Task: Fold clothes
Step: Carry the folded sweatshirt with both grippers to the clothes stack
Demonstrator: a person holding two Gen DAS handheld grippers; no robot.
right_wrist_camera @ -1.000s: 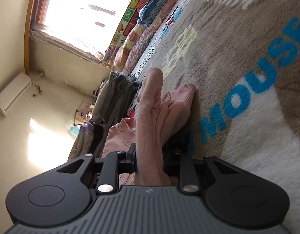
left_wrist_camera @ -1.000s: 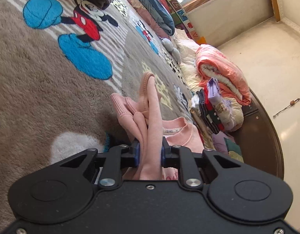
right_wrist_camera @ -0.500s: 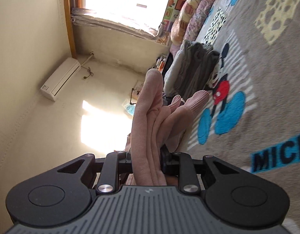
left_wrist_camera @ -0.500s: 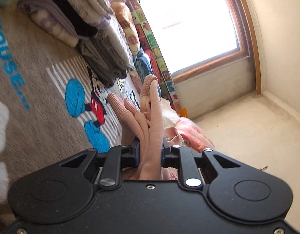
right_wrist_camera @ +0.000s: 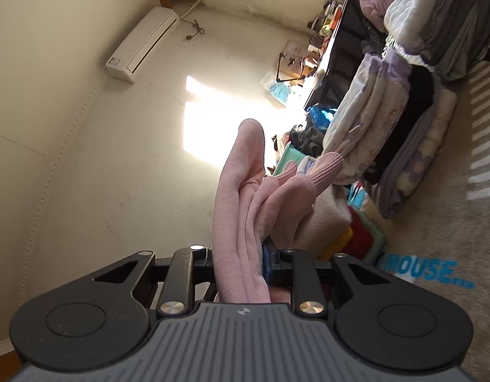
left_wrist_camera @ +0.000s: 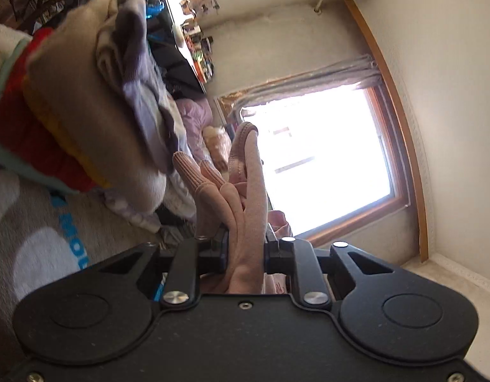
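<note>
A pink sweatshirt (left_wrist_camera: 245, 191) is bunched between the jaws of my left gripper (left_wrist_camera: 245, 250), which is shut on it; a ribbed cuff sticks up to the left of the fold. My right gripper (right_wrist_camera: 240, 261) is likewise shut on another bunch of the same pink sweatshirt (right_wrist_camera: 241, 197), its ribbed cuff pointing up and right. Both grippers are lifted off the grey cartoon-print blanket (right_wrist_camera: 436, 238) and point level toward the room. More of the garment hangs below the jaws, hidden by the gripper bodies.
Stacks of folded bedding and clothes (right_wrist_camera: 404, 111) line the blanket's far side; a tan and red pile (left_wrist_camera: 69, 95) looms close on the left. A bright window (left_wrist_camera: 324, 159), a wall air conditioner (right_wrist_camera: 143, 44) and a cluttered dark desk (right_wrist_camera: 340, 31) lie beyond.
Both grippers have risen off the blanket and swung round with the pink sweatshirt still clamped; the views went from the blanket surface to the window, wall and bedding piles.
</note>
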